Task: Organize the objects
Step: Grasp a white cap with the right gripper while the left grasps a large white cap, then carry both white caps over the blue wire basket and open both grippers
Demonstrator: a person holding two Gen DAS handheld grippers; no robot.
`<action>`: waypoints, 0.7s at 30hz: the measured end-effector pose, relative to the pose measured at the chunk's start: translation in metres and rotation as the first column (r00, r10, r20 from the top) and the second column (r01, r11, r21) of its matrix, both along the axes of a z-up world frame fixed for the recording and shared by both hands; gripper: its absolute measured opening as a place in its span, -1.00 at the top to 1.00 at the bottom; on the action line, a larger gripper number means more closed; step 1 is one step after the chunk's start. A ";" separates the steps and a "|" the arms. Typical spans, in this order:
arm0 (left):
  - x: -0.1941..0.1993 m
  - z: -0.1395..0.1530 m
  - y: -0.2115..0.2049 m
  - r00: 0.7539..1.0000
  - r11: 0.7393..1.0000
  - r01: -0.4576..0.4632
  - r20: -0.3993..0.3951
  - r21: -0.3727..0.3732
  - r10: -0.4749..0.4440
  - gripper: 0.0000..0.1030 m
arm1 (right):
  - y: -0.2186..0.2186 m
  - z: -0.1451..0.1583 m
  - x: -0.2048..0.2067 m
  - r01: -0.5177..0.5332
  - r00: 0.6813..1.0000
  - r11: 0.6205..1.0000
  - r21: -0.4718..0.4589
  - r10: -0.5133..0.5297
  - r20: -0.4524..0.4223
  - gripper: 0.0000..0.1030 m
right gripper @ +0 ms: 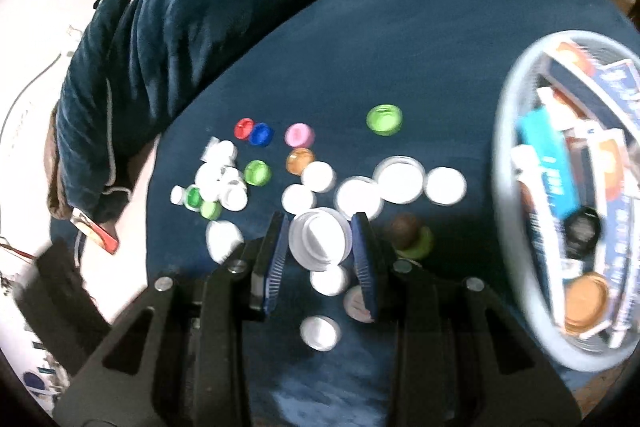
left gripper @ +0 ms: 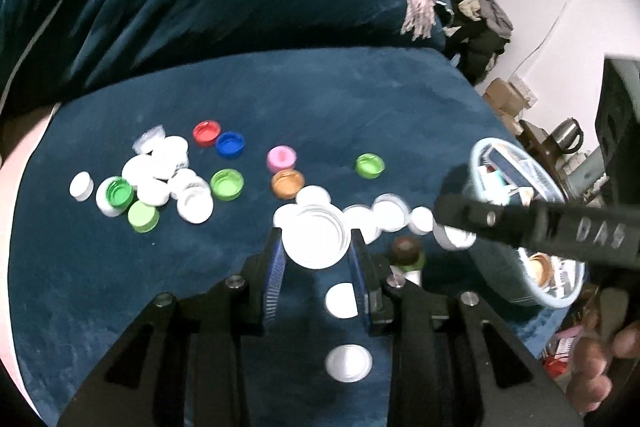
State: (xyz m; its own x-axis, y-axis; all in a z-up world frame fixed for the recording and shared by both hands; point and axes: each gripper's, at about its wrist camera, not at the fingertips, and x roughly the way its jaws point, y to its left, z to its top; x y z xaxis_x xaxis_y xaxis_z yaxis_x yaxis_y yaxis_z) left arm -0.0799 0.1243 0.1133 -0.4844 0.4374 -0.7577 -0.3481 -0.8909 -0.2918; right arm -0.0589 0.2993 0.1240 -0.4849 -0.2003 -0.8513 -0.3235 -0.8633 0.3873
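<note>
A white lid [left gripper: 315,241] is grasped between the jaws of the left gripper [left gripper: 316,247], open side up, clear of the blue cloth [left gripper: 280,99] that covers the surface. A second white lid [right gripper: 320,241] is clenched the same way in the right gripper [right gripper: 320,243].

Step in hand, as judged: pick done on both sides, carry phase. Loose caps are left scattered beyond the jaws: a white cluster [left gripper: 168,179] far left of the left jaws, green cap [left gripper: 370,165], pink cap [left gripper: 282,158], red cap [left gripper: 207,133] and blue cap [left gripper: 230,145] ahead. More white lids [right gripper: 400,179] lie just beyond the right jaws.

A round basket [right gripper: 504,155] already holding boxes sits right of the right jaws. It is the likely drop point, though that is not certain. Next move calls for both lids to be kept level, swung over the rim, and released without knocking the brown-topped item [right gripper: 406,231] beside the right jaw.
</note>
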 end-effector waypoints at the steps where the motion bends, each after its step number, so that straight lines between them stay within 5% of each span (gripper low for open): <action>1: 0.003 0.004 0.004 1.000 1.000 0.006 -0.004 0.003 -0.006 0.39 | 0.003 0.001 0.005 0.002 1.000 1.000 0.016 -0.002 0.000 0.35; 12: 0.027 0.049 0.077 0.984 0.982 0.171 -0.065 0.076 -0.166 0.38 | 0.078 0.066 0.076 0.125 0.989 0.974 0.188 -0.107 -0.102 0.35; 17: 0.035 0.057 0.122 0.965 0.962 0.260 -0.061 0.085 -0.255 0.38 | 0.137 0.073 0.103 0.208 0.977 0.961 0.182 -0.195 -0.086 0.35; 21: 0.036 0.055 0.156 0.953 0.949 0.302 -0.031 0.089 -0.300 0.38 | 0.170 0.057 0.112 0.295 0.954 0.953 0.073 -0.290 -0.075 0.35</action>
State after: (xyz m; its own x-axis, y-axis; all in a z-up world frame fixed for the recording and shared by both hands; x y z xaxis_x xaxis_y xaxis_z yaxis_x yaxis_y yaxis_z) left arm -0.0439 0.2807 0.1681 -0.3315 0.6322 -0.7003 -0.6015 -0.7135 -0.3594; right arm 0.0528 0.4692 0.1807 -0.5644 0.0278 -0.8251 -0.5440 -0.7642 0.3464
